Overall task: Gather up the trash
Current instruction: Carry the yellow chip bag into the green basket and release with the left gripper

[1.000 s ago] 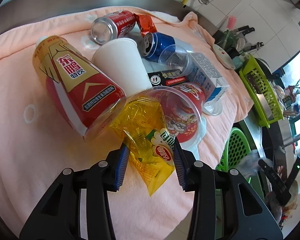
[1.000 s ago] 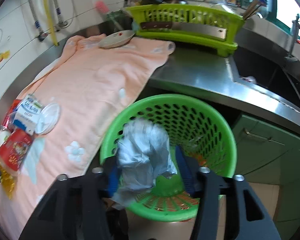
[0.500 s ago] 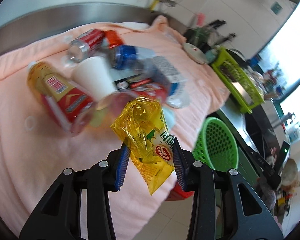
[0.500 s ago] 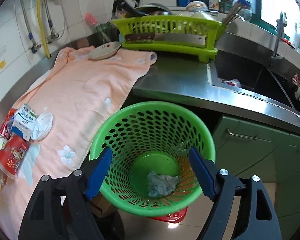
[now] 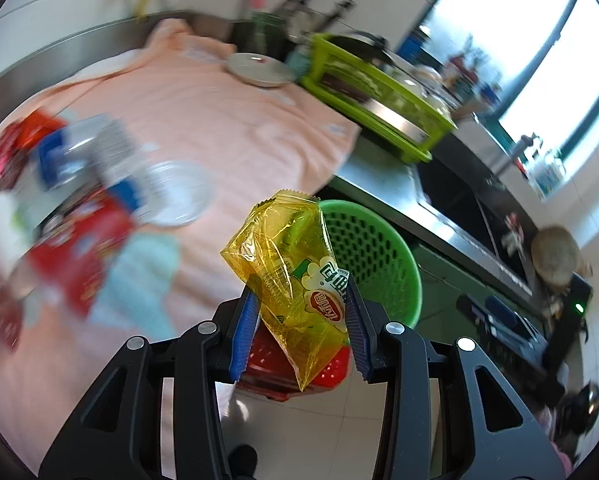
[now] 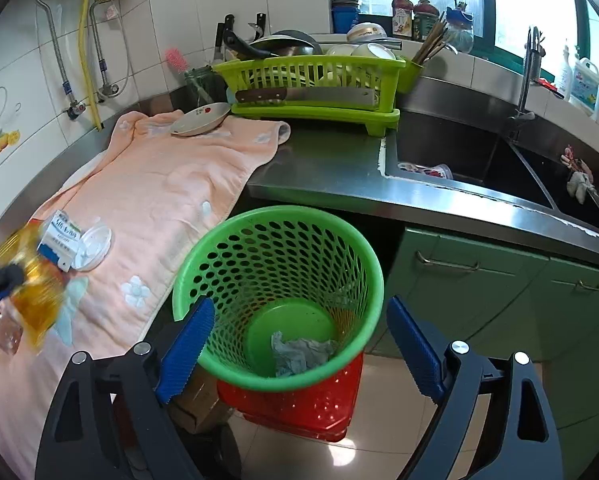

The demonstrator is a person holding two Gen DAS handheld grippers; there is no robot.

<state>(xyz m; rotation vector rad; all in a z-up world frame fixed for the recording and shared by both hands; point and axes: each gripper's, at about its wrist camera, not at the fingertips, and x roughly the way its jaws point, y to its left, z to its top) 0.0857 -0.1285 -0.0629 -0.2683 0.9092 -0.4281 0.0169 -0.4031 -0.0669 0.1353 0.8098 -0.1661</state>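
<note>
My left gripper (image 5: 301, 328) is shut on a yellow snack wrapper (image 5: 287, 264), held in the air off the counter's edge, with the green mesh bin (image 5: 373, 248) just behind it. The right wrist view catches that wrapper (image 6: 35, 284) as a blur at the far left. My right gripper (image 6: 299, 344) hangs above the green bin (image 6: 279, 256), its jaws still opening and nothing between them. A crumpled grey-white paper (image 6: 299, 354) lies on the bin's floor. More trash, blurred, stays on the peach towel (image 5: 227, 120): a red cup (image 5: 79, 248), a carton (image 6: 59, 236), a clear lid (image 6: 93, 248).
The bin stands on a red crate (image 6: 299, 400) on the tiled floor beside the steel counter (image 6: 331, 168). A green dish rack (image 6: 315, 84) with a cleaver, a small plate (image 6: 199, 120) and a sink (image 6: 467, 160) lie further back. Green cabinet doors (image 6: 479, 292) are to the right.
My left gripper lifted the yellow wrapper off the towel and swung it right toward the green bin. My right gripper opened and dropped the crumpled paper into the bin, then rose a little.
</note>
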